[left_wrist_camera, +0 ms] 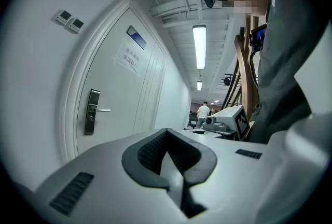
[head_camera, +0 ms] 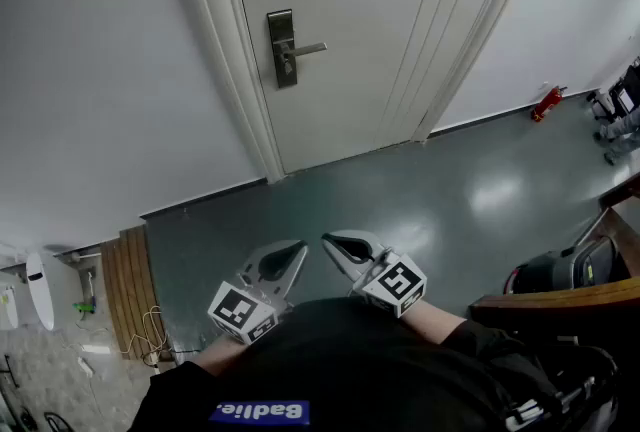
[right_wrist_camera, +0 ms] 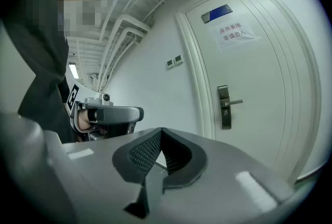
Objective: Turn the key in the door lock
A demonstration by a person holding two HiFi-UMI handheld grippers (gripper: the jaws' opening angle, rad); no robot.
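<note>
Left gripper [head_camera: 296,253], right gripper [head_camera: 333,246]: each with jaws together, empty, tips near each other, held close to person's chest. Door lock [head_camera: 284,48] with lever handle well ahead on closed door [head_camera: 360,10]; key too small to make out. Open floor [head_camera: 400,200] stretches ahead to door. Wooden furniture edge [head_camera: 560,298] right of right gripper. Slatted wooden panel [head_camera: 128,285] left of left gripper. Red extinguisher [head_camera: 546,104] far ahead-right at wall.

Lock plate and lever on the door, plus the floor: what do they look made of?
Lock plate: looks like metal with a dark satin finish, going by its dull, even sheen. Lever: metal, lighter and silvery, with a bright highlight along its length. Floor: probably a grey-green coating or vinyl. It is seamless and glossy and mirrors the lights. The exact alloy or coating cannot be told.
</note>
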